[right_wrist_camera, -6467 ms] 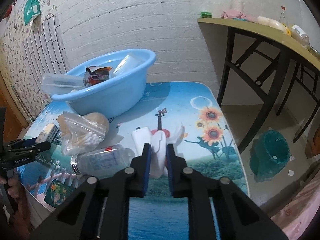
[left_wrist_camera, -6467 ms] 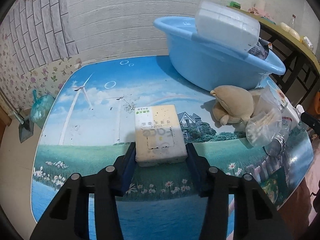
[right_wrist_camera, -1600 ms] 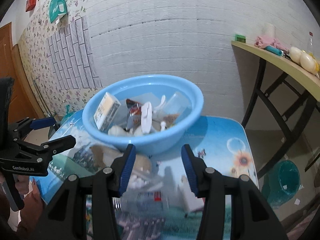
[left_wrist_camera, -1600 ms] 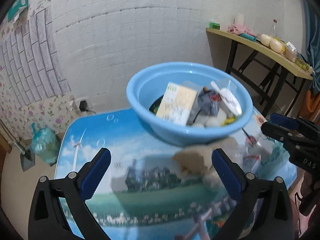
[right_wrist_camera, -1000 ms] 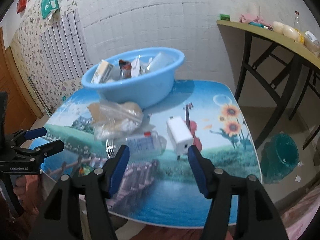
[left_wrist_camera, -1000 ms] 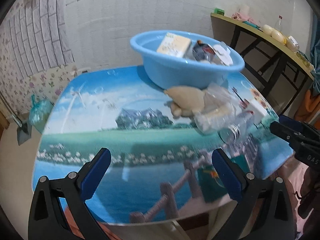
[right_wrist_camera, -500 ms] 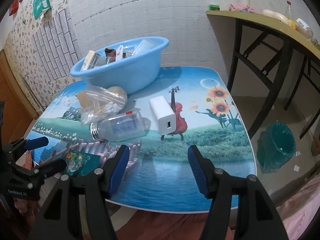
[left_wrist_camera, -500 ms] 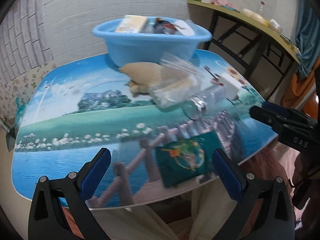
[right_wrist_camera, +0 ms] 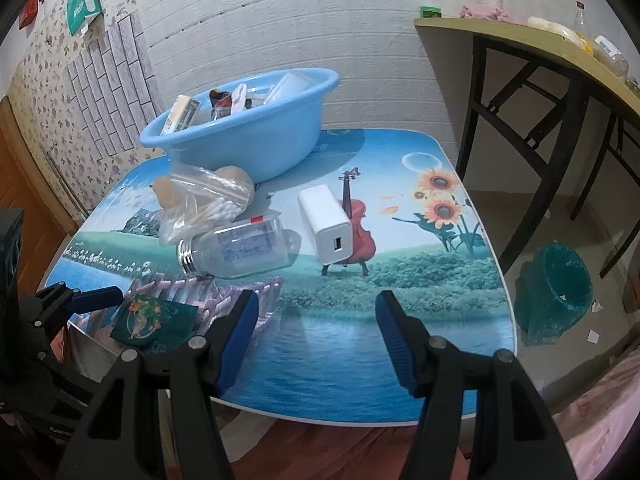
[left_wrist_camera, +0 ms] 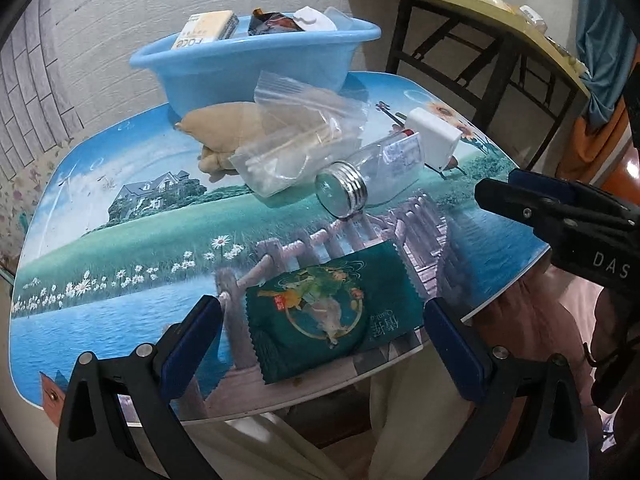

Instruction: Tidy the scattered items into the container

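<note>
A blue basin at the table's back holds a yellow tissue pack, a snack bag and white items. In front lie a tan plush toy, a zip bag of cotton swabs, a clear bottle with a metal cap, a white charger and a green sachet. My left gripper is open, its jaws either side of the sachet at the table's near edge. My right gripper is open and empty, short of the charger.
The picture-printed table ends close below both grippers. A wooden side table with dark legs stands to the right. A green bin sits on the floor beside it. The right gripper also shows in the left wrist view.
Both grippers have dropped away from the basin toward the table's near edge. The left one has closed in on the green sachet. The right one has neared the charger.
</note>
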The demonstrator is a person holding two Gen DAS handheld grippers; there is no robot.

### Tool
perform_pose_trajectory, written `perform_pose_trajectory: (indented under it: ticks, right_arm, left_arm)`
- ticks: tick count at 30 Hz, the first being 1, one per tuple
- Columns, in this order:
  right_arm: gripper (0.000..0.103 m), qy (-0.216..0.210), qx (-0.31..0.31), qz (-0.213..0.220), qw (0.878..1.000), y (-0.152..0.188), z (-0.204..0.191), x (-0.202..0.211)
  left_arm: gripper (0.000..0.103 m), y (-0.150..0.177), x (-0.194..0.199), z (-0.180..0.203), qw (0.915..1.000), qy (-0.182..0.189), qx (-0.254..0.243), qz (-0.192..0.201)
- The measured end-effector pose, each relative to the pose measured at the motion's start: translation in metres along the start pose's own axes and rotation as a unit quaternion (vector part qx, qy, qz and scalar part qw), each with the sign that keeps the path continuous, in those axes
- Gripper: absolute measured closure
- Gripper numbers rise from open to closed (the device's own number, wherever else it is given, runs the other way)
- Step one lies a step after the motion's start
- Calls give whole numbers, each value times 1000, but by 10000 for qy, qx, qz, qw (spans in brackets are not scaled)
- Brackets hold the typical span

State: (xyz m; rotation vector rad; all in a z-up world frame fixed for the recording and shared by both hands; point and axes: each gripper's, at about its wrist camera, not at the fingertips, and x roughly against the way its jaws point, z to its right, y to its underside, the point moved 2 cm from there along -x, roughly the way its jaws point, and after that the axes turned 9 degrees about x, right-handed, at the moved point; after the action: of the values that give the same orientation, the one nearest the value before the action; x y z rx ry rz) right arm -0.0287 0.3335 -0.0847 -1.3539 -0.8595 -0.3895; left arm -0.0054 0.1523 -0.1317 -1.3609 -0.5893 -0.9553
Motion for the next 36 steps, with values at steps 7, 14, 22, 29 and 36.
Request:
perform_pose_trajectory:
  ticks: [7,14,22,29,36]
  right_arm:
    - [43,224,79,75,9997,-10,7,-5]
    - [43,227,166,128,9995,-27,11,-20]
    - [74,180,285,-53,9994,-37,11,-43]
    - [75,220,367,-25,9991,-30,6,-37]
    - [75,245,245,-93,9994,-18,9,-25]
  left_arm:
    - [17,-2,3,-19,9996,-232,32,152]
    - [39,-11,8,-38,9991,-50,342,234]
    - [48,-17,8,-66,9977,-109,599,309]
    - [48,-18,10,-70,9973,-88,667,303]
    - [42,-19,6,-65,9980,-125,546,286]
